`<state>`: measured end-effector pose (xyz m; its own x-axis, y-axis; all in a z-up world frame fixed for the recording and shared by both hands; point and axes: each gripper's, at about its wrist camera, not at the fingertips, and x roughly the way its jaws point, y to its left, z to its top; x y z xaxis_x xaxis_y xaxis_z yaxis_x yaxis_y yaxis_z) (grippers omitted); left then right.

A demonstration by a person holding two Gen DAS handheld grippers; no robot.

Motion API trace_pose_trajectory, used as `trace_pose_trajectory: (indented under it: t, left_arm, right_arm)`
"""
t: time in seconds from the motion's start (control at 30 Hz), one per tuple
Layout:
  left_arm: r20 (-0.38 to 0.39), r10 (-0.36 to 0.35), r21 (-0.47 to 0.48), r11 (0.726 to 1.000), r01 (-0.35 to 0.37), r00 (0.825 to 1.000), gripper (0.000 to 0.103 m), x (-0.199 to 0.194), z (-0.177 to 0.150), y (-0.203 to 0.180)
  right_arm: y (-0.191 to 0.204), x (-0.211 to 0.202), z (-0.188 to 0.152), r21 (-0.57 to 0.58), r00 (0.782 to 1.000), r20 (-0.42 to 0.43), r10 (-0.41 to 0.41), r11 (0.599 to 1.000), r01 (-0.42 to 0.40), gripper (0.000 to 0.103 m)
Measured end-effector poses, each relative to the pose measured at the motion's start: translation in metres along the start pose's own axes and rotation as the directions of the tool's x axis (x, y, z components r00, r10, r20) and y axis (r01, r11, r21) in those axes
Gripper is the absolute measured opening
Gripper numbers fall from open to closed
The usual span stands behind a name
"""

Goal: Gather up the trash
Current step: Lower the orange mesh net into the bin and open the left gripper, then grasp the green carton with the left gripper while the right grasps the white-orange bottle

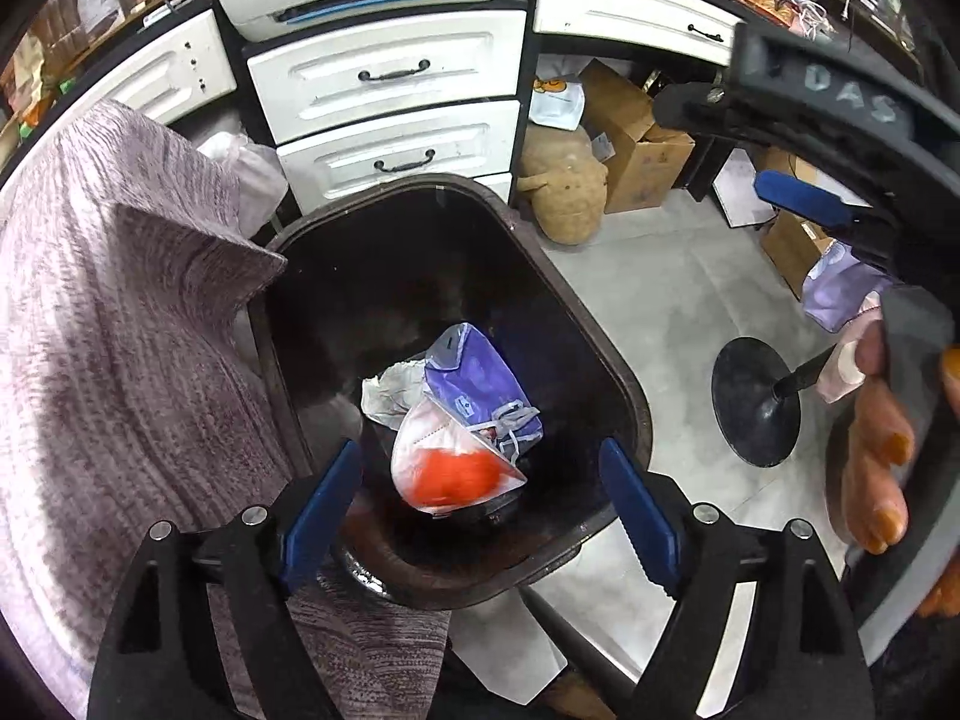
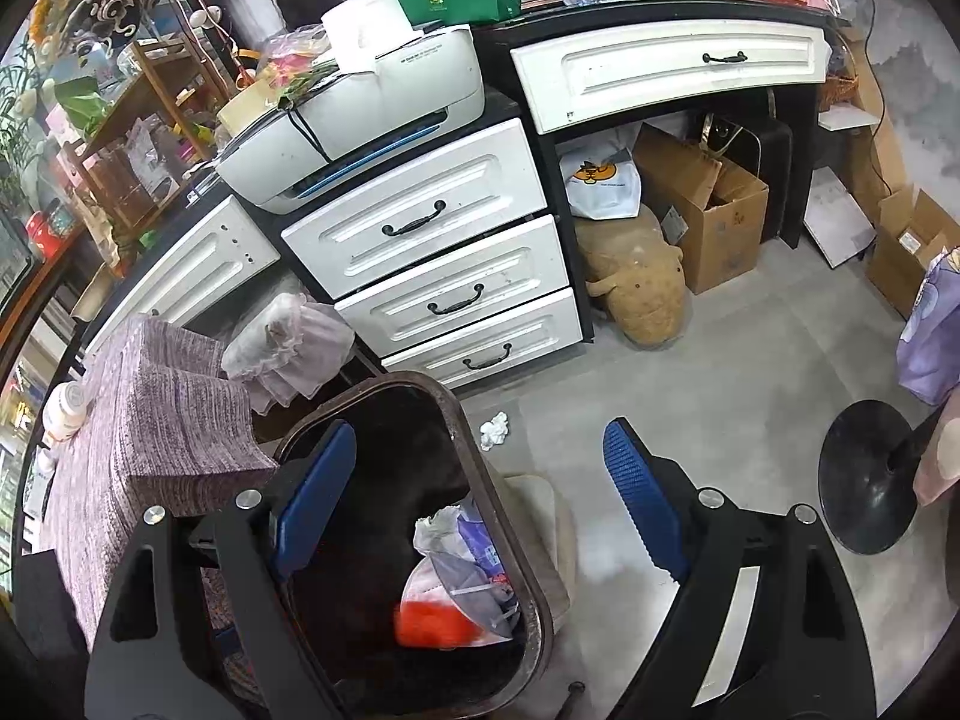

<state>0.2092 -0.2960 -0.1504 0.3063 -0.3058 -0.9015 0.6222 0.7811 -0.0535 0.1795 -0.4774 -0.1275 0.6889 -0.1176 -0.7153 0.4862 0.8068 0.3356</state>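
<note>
I hold my left gripper (image 1: 480,516) right over the dark bin (image 1: 630,396). Its blue fingers (image 1: 321,510) are spread wide and hold nothing. Down in the bin lies the trash: a purple packet (image 1: 480,378), some crumpled white paper (image 1: 390,390), and a white face mask (image 1: 444,438) with something orange and blurry (image 1: 456,477) on it. I cannot tell what the orange thing is.

My right gripper (image 2: 480,510) is also spread wide and holds nothing. It hangs over the right rim of the bin (image 2: 480,450) and the gray floor (image 2: 720,360). A small white paper ball (image 2: 494,429) lies on the floor just past the far right side of the bin. It is not in the bin.

To the left of the bin is a purple knit cloth (image 2: 150,420) over something boxy. Beyond the bin stands a desk (image 2: 660,72) with white drawers (image 2: 420,228), and a printer (image 2: 360,120) sits on it. Under the desk are a tan stuffed toy (image 2: 642,294) and a cardboard box (image 2: 702,210). To the right, a black round stand (image 2: 864,480) rests on the floor.
</note>
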Motion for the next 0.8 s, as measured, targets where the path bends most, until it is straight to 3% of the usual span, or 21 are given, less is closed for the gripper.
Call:
trace_pose_trajectory:
  t: [0.4,0.6,0.8]
  left_arm:
    - [0.116,-0.072,-0.019,0.997,0.075,0.991,0.089,-0.077,-0.016,0.018]
    - [0.149,-0.050,-0.057,0.997,0.059,0.988,0.091,-0.110,-0.034,0.047]
    - [0.188,0.024,-0.094,0.996,-0.007,0.982,0.092,-0.140,-0.055,0.092]
  right_arm:
    - [0.021,0.004,-0.007,-0.067,0.998,-0.044,0.036,0.997,-0.038,0.088]
    - [0.056,0.002,-0.016,-0.145,0.990,-0.087,0.107,0.982,-0.119,0.088]
    - [0.110,-0.010,-0.027,-0.273,0.971,-0.127,0.201,0.934,-0.229,0.088]
